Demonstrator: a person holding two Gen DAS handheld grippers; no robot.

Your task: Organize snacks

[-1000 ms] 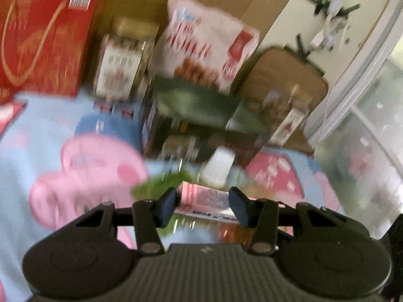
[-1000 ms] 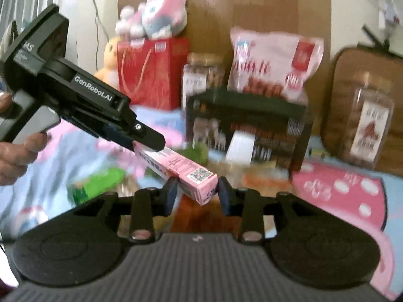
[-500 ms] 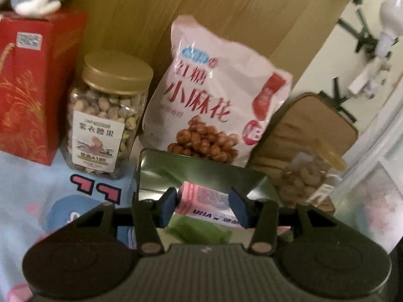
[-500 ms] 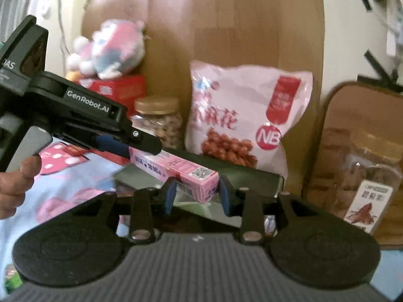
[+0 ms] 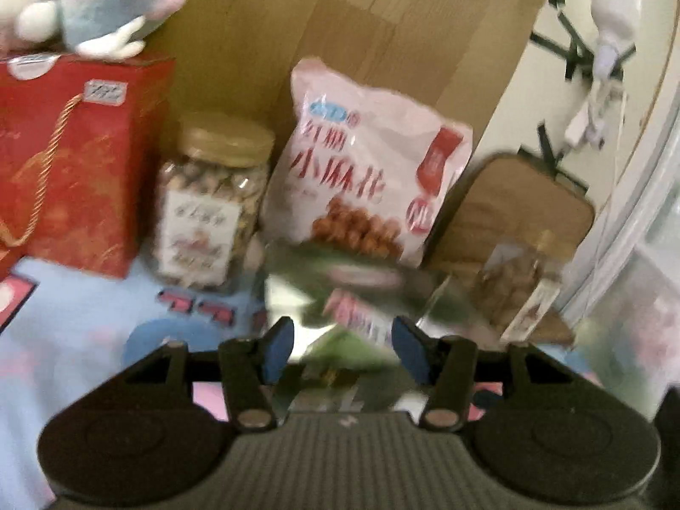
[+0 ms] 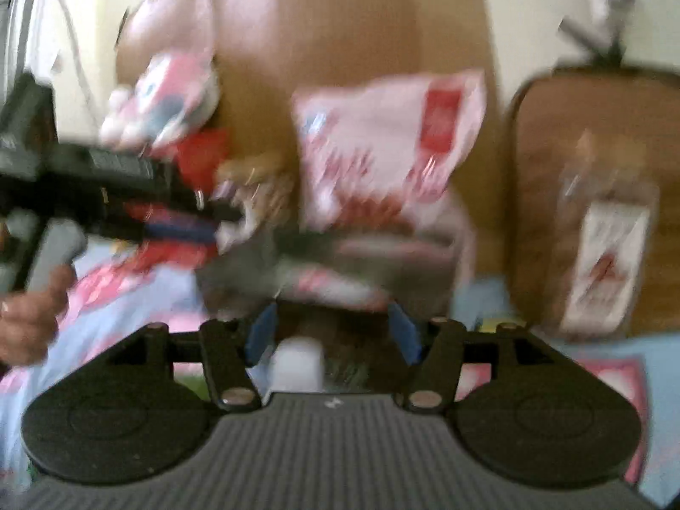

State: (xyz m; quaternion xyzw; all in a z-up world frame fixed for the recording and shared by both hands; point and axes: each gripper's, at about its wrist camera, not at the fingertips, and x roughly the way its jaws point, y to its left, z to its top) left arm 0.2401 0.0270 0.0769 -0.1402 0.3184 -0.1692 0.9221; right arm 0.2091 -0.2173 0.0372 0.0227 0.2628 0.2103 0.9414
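Blue-padded jaws of the left gripper [image 5: 342, 346] stand apart with nothing between them, and those of the right gripper [image 6: 333, 329] are spread wide and empty too. Just beyond both lies the pink snack box [image 5: 361, 318], slanted inside the open dark storage box [image 5: 297, 280], touching neither gripper as far as the blur allows. In my judgement the step in hand is the release into that box, and doing it well means drawing both grippers straight back and up so no finger catches the carton's end or the container's rim.

The carton is long and slim, pale pink with a white printed panel; its lettering is smeared. Behind it a pink bag of fried dough twists [image 5: 369, 174] leans on a wooden board, a gold-lidded nut jar [image 5: 208, 204] stands to the left beside a red gift box [image 5: 76, 161], and another jar [image 6: 603, 246] sits to the right.
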